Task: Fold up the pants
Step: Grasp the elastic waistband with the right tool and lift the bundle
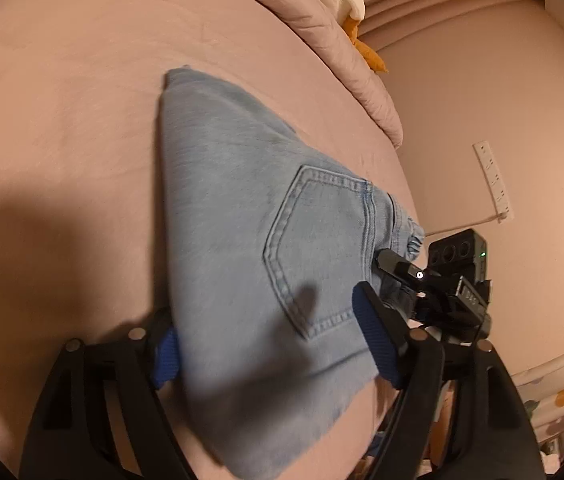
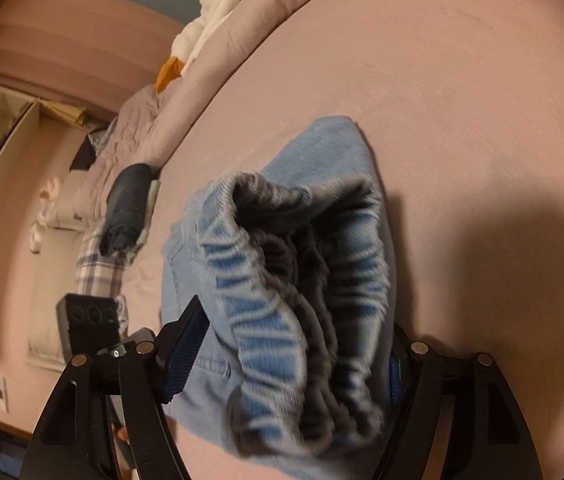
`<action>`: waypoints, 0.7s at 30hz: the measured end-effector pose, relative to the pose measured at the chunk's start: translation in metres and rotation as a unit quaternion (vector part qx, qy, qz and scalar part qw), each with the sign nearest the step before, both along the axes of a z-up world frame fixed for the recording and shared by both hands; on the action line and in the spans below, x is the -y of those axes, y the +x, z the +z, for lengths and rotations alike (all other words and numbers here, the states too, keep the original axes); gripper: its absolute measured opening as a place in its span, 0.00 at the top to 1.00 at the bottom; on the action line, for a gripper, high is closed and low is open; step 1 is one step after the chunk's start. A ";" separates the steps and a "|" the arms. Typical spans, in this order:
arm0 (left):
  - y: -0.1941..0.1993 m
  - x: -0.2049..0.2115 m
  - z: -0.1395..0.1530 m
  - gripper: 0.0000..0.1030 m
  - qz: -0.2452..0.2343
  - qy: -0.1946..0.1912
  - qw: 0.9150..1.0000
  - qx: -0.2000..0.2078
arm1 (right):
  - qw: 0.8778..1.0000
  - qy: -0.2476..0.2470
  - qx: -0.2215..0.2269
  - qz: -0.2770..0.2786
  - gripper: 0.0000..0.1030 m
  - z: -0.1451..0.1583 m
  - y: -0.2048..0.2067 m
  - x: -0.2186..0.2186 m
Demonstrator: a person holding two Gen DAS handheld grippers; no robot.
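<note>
Two hand-held grippers straddle folded jeans point(image 1: 241, 216) on pink bed point(image 1: 61, 120) | left hand-held gripper point(image 1: 269, 344): jaws apart, over pocket end | right hand-held gripper point(image 2: 294, 360): jaws apart, around waistband point(image 2: 294, 280)

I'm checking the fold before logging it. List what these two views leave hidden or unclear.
- Left wrist: the jeans have their near hem cut off by the bottom edge.
- Left wrist: left gripper pad contact is hidden by denim.
- Right wrist: the bunched waistband is blurred, hiding the layers beneath.
</note>
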State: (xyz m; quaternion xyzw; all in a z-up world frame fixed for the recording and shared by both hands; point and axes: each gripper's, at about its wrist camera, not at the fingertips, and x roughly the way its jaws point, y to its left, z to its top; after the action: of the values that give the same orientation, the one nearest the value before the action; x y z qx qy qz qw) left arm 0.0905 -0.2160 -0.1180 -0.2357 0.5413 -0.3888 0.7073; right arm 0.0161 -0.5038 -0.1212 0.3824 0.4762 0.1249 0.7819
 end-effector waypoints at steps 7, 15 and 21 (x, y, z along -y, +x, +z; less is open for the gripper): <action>0.002 0.017 0.002 0.26 -0.015 0.047 0.998 0.038 | 1.000 -0.009 0.017 0.002 0.27 -0.001 0.004 0.000; -0.016 0.040 0.008 0.35 -0.031 0.168 0.978 0.118 | 0.995 -0.092 0.029 -0.006 0.31 0.010 -0.002 -0.023; -0.025 0.054 0.007 0.36 -0.027 0.237 0.958 0.158 | 0.981 -0.189 0.030 -0.016 0.39 0.019 -0.007 -0.042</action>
State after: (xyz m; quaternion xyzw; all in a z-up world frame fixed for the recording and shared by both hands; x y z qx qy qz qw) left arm 0.0652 -0.2704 -0.1110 0.0180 0.5053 -0.3011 0.8085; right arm 0.0089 -0.4613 -0.1026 0.2308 0.4618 0.0315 0.8558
